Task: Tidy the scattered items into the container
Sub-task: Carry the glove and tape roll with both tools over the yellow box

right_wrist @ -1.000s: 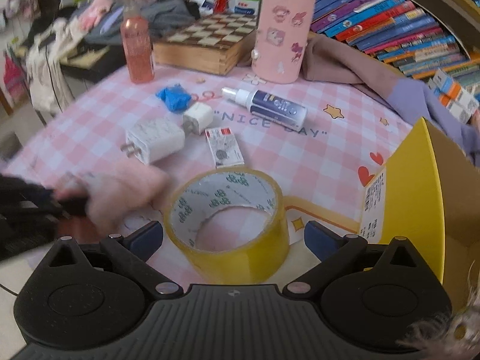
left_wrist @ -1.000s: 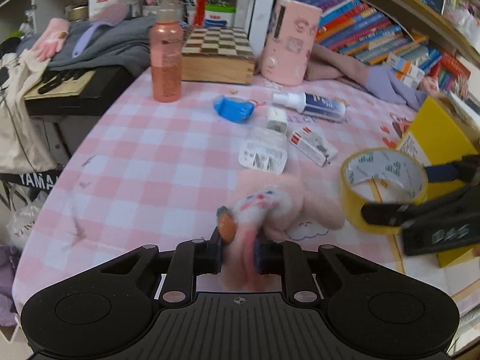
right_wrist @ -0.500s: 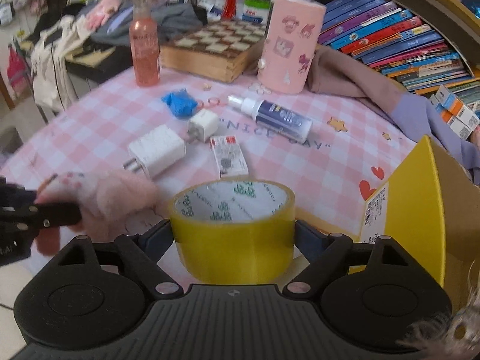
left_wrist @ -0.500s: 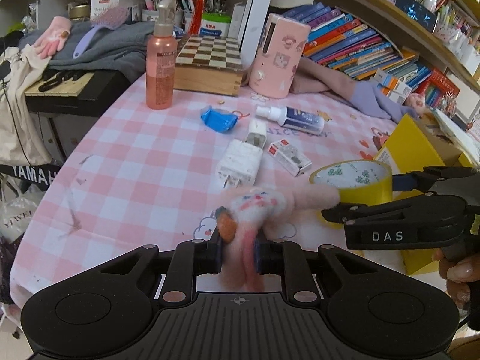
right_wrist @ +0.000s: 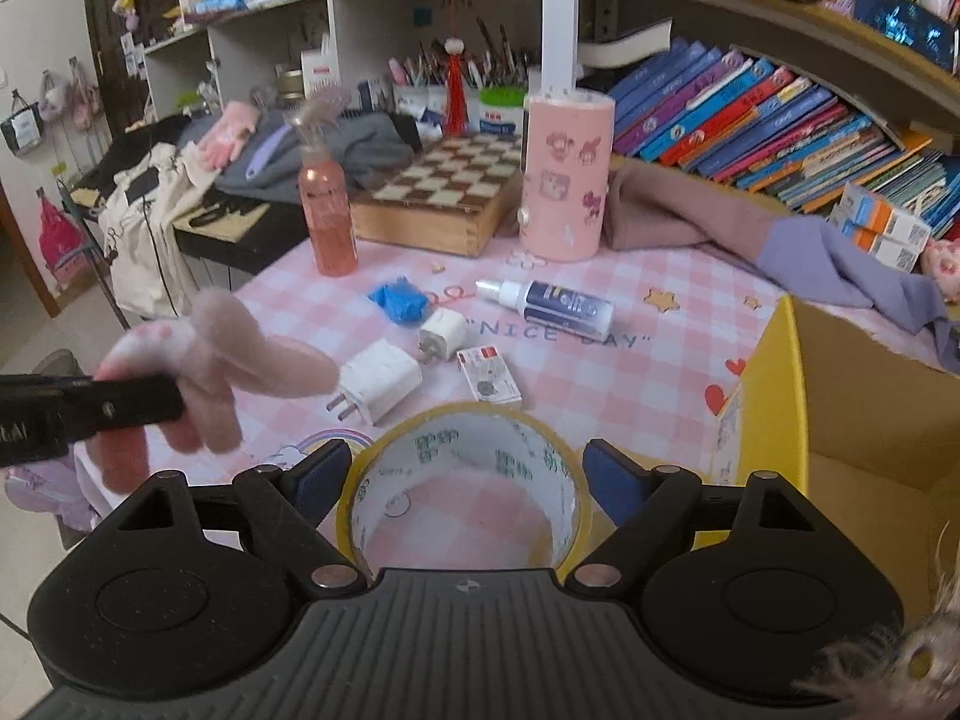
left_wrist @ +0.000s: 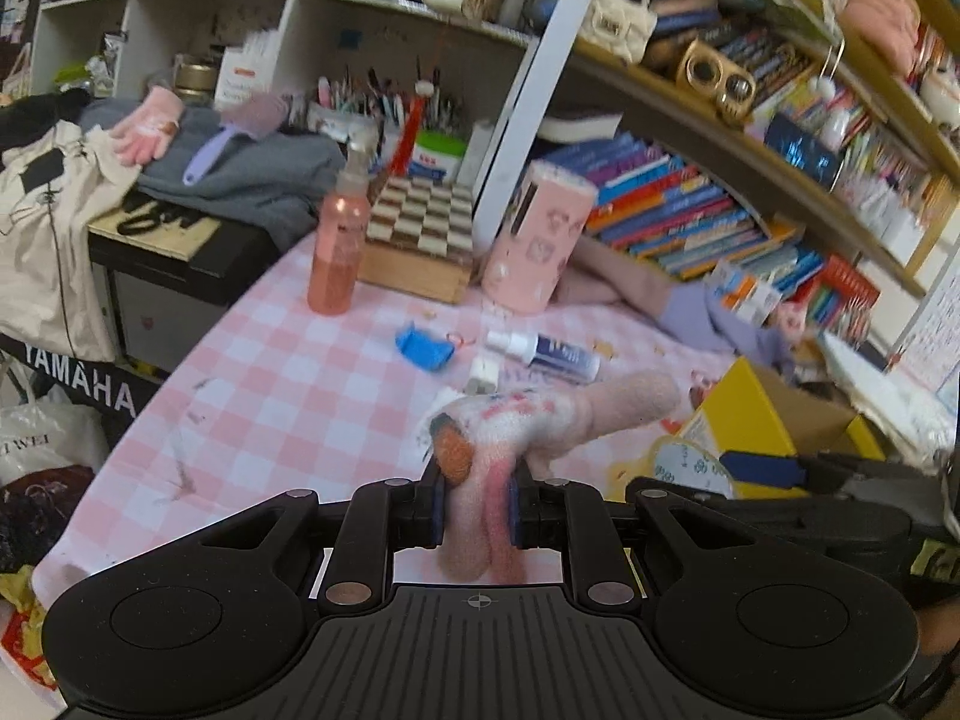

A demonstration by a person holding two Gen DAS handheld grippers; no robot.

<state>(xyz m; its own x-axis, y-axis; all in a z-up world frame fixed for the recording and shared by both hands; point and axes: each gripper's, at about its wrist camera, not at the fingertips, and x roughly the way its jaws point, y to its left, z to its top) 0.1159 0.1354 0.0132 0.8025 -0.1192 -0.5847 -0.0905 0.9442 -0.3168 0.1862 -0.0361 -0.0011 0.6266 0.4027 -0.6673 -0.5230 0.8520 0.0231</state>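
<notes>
**Both grippers loaded beside the yellow box**

While my left wrist view blurs most of the table, my right wrist view gives me the scattered things sharply: a large white charger (right_wrist: 379, 381), a small white plug (right_wrist: 443, 335), a small card packet (right_wrist: 489, 375), a blue crumpled item (right_wrist: 399, 300) and a spray bottle (right_wrist: 555, 302) lying on the pink checked cloth (right_wrist: 672, 354), all at about twelve o'clock from the tape. Only this view shows the cardboard inside of the yellow box (right_wrist: 774, 384), at three o'clock. The left view alone shows the high cluttered shelves, and the right tool from the side at four o'clock.

My left gripper (left_wrist: 477, 510) is clamped tight on the pink plush glove (left_wrist: 528, 420), whose fingers stick out toward one o'clock; in the right view it hangs at nine o'clock, clear of the cloth.

My right gripper (right_wrist: 468, 468) has just been narrowing its jaws around the yellow tape roll (right_wrist: 465, 480); the blue pads sit against the roll's two sides, holding it, jaws wide.
</notes>
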